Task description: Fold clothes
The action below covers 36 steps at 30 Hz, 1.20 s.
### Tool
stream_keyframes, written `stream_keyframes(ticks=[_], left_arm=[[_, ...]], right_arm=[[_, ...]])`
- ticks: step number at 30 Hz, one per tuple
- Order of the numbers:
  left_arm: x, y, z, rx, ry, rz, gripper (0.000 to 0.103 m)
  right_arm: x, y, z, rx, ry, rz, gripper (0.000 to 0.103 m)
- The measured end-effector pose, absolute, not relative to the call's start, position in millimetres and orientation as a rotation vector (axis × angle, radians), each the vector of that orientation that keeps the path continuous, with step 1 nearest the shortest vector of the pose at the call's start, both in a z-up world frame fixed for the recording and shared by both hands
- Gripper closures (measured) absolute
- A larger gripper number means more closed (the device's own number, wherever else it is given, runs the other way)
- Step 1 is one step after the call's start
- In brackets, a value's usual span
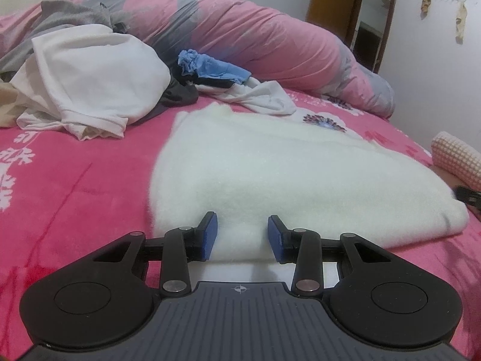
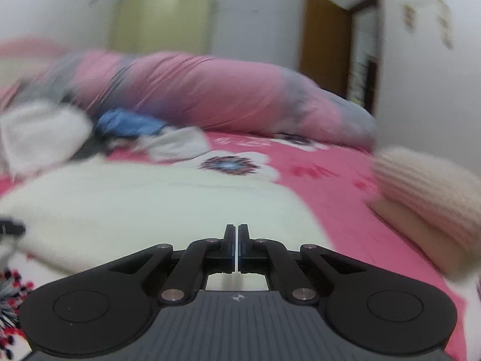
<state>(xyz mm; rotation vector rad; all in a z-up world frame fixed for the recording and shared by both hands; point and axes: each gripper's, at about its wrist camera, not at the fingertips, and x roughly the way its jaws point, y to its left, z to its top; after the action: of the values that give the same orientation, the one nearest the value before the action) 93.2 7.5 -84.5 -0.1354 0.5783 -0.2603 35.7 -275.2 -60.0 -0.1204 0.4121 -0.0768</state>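
A fluffy white garment (image 1: 285,168) lies folded on the pink bedsheet (image 1: 75,195). My left gripper (image 1: 243,234) is at its near edge. Its blue pads stand partly apart with a thick fold of the white fabric filling the gap between them. In the blurred right wrist view, my right gripper (image 2: 237,240) hovers over the right end of the same white garment (image 2: 135,204). Its fingers are shut together with nothing between them. A black part at the right edge of the left wrist view (image 1: 469,195) looks like the right gripper.
A heap of unfolded clothes sits at the back left: a white shirt (image 1: 90,75), a blue garment (image 1: 210,66) and grey pieces. A rolled pink and grey duvet (image 1: 270,36) runs along the far side. A cream waffle-knit item (image 1: 454,156) lies at the right.
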Motion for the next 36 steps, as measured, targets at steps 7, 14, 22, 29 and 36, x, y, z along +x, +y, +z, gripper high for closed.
stream_keyframes(ticks=[7,14,22,29,36], left_arm=[[94,8,-84,-0.117,0.584,-0.268,0.064],[61,-18,-55,0.044,0.460,-0.231,0.063],[84,-112,-66,0.070,0.484,-0.436,0.063],[69,-135,-90,0.184,0.414,-0.355,0.066],[66,-70,-96,0.118,0.463,-0.310,0.067]], right_arm=[[41,-380,-85,0.409,0.476,-0.207,0.103],[41,-374,-91,0.369,0.469,-0.205,0.103],[41,-378,-92,0.389,0.466,-0.184,0.103],[40,-378,-93,0.391,0.468,-0.182,0.103],[40,-375,-92,0.377,0.472,-0.189,0.103]])
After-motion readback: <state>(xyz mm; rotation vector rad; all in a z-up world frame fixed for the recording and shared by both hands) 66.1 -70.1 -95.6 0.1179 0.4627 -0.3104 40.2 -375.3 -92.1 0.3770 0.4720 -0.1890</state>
